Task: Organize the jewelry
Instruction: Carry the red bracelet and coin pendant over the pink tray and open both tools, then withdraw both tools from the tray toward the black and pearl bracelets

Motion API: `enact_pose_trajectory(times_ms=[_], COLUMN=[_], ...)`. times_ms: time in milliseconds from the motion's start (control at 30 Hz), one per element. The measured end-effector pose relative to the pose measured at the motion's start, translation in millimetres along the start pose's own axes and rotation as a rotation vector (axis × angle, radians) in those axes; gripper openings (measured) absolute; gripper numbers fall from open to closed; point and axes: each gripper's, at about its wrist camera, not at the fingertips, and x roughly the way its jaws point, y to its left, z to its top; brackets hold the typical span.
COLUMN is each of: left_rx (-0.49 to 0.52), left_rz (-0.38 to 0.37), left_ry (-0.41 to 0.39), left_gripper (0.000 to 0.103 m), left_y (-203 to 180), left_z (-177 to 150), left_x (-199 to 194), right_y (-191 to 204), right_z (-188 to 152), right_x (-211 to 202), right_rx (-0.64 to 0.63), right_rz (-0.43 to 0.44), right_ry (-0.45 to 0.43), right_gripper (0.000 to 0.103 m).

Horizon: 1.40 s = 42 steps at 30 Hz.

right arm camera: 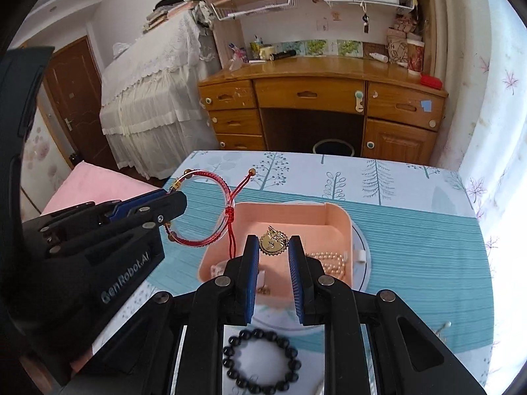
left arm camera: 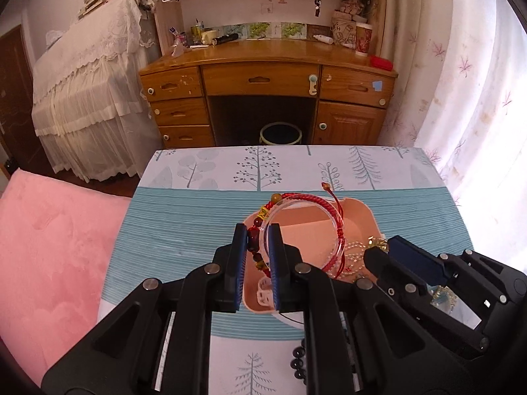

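My left gripper [left arm camera: 258,235] is shut on a red braided cord bracelet [left arm camera: 324,205] with beads, held around a clear bangle above the pink jewelry box [left arm camera: 357,215]. The bracelet also shows in the right wrist view [right arm camera: 210,177], left of the box [right arm camera: 280,210]. My right gripper [right arm camera: 272,247] is shut on a round gold pendant [right arm camera: 272,244] and holds it over the box. A pearl strand [right arm camera: 329,261] lies inside the box. A black bead bracelet [right arm camera: 262,363] lies on the table under my right gripper.
The box sits on a white round plate [right arm camera: 362,240] on a table with a teal and tree-print cloth [right arm camera: 428,247]. A pink cushion [left arm camera: 49,247] lies to the left. A wooden desk [left arm camera: 266,75] stands beyond the table.
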Motion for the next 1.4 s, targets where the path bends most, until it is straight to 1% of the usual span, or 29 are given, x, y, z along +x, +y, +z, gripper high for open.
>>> enact_pose_trajectory(times_ms=[167,200,233,267,300,333,367,400,433,500,800,900,1033,1200,1400], left_rx=[0.044,0.048,0.047,0.045,0.040,0.030,0.021,0.015,0.010,0.007,-0.013,-0.020,-0.018,-0.024,-0.029], left_rz=[0.007,0.006,0.009,0.010,0.007,0.001,-0.003,-0.003,0.000,0.004,0.002,-0.003,0.010,0.007,-0.002], left_ry=[-0.006,0.005,0.013,0.016,0.018,0.018,0.014,0.009,0.003,-0.004,0.010,0.012,0.007,0.018,0.030], left_gripper=[0.012,0.014,0.017,0.019,0.026,0.036,0.042,0.051,0.053,0.053,0.053,0.053,0.053,0.053,0.053], left_y=[-6.3,-7.1,-6.7,-5.9,-3.9,-0.7,2.0,4.0,6.2,10.4,27.0,32.4,36.0,38.9,35.7], left_z=[3.0,3.6,3.3,2.3,0.2,-2.9,-6.2,-7.7,-10.5,-17.8,-56.2,-71.4,-91.7,-118.6,-149.6], left_x=[13.8,16.4,18.5,19.7,19.6,18.5,16.7,15.0,12.7,6.2,-22.4,-33.9,-48.1,-63.2,-76.9], right_y=[-3.5,-3.7,-4.4,-4.3,-3.9,-4.0,-5.3,-5.5,-5.6,-4.8,3.4,3.9,2.3,0.2,-12.5], right_z=[6.4,4.5,3.4,3.1,0.4,-1.1,-5.0,-8.2,-12.0,-19.4,-63.1,-78.8,-99.7,-117.0,-138.3], right_x=[33.2,36.9,38.6,39.3,38.8,38.2,35.8,34.6,31.6,28.3,5.8,-2.6,-13.6,-29.4,-46.3], right_rx=[-0.003,-0.010,-0.014,-0.017,-0.018,-0.021,-0.023,-0.026,-0.030,-0.039,-0.062,-0.055,-0.043,-0.025,0.006], right_rz=[0.002,-0.007,-0.013,-0.021,-0.022,-0.021,-0.019,-0.018,-0.019,-0.020,-0.015,-0.010,-0.007,-0.007,-0.016], right_ry=[0.056,0.061,0.061,0.055,0.049,0.043,0.041,0.042,0.043,0.045,0.059,0.068,0.083,0.095,0.105], right_gripper=[0.019,0.022,0.027,0.030,0.034,0.035,0.035,0.035,0.035,0.035,0.035,0.035,0.035,0.035,0.035])
